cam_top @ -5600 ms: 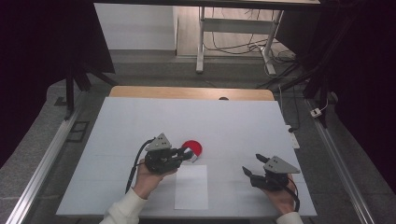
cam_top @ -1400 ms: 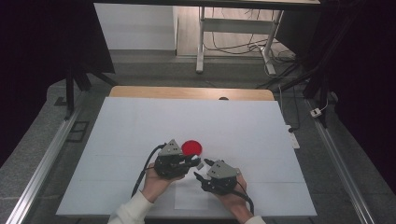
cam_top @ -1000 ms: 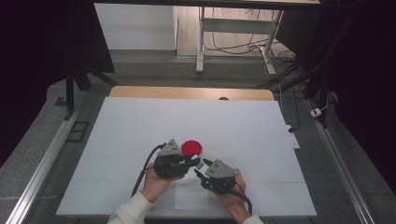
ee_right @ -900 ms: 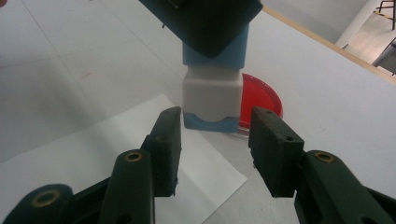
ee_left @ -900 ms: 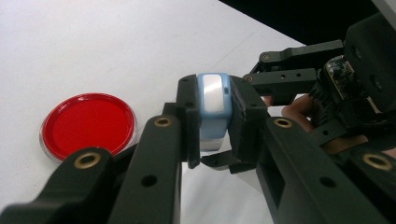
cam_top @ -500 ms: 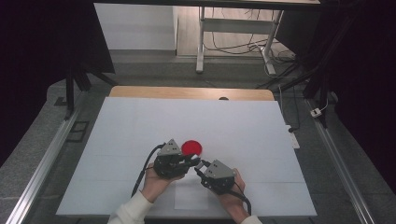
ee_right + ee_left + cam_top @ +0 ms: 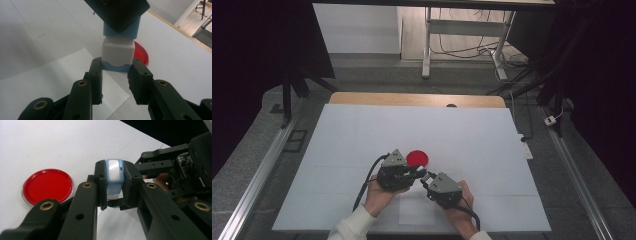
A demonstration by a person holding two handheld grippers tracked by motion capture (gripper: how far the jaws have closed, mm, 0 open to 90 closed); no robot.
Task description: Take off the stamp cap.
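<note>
Closing over the last moment, the right gripper [image 7: 426, 178] now clamps the lower blue end of the small blue-and-white block [image 7: 117, 52], whose other end sits clamped in the left gripper [image 7: 113, 195]. Just beyond both grippers lies a red disc [image 7: 417, 158]; white paper [image 7: 75, 72] lies beneath them.

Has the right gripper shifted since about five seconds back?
Yes. The right gripper has come in leftward from the table's right side, and now sits just below the red dish.
</note>
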